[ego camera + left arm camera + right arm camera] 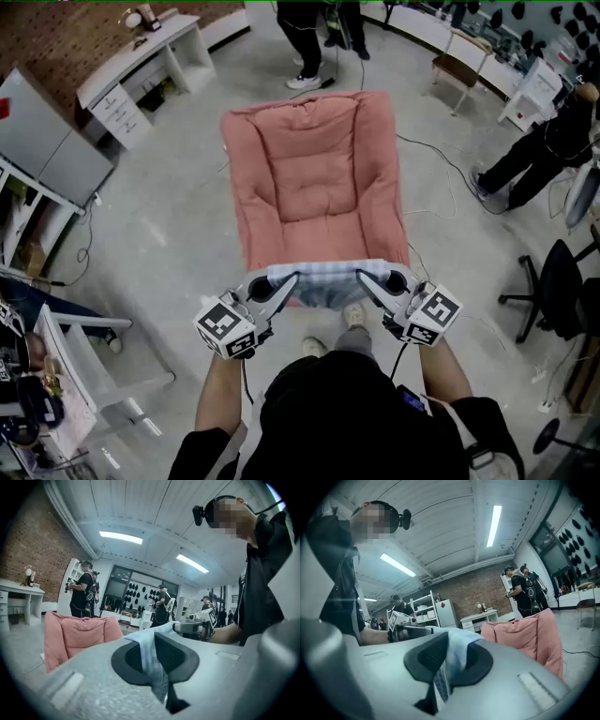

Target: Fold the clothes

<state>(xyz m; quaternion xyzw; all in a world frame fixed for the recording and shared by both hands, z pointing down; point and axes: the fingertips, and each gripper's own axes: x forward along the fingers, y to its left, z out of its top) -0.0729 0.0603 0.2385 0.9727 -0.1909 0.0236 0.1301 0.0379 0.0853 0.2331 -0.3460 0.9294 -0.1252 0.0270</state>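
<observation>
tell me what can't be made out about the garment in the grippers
The garment, head view: seen from above, only its top strip shows; type and fold state unclear.
The left gripper view: its own body cuts off the garment below the jaws.
The right gripper view: the same.
The pink cushion, head view: near edge hidden behind the garment.

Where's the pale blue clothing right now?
Low in the middle of the head view, the pale blue garment is stretched between the left gripper and right gripper, both shut on it, by the near edge of the pink cushion.
</observation>
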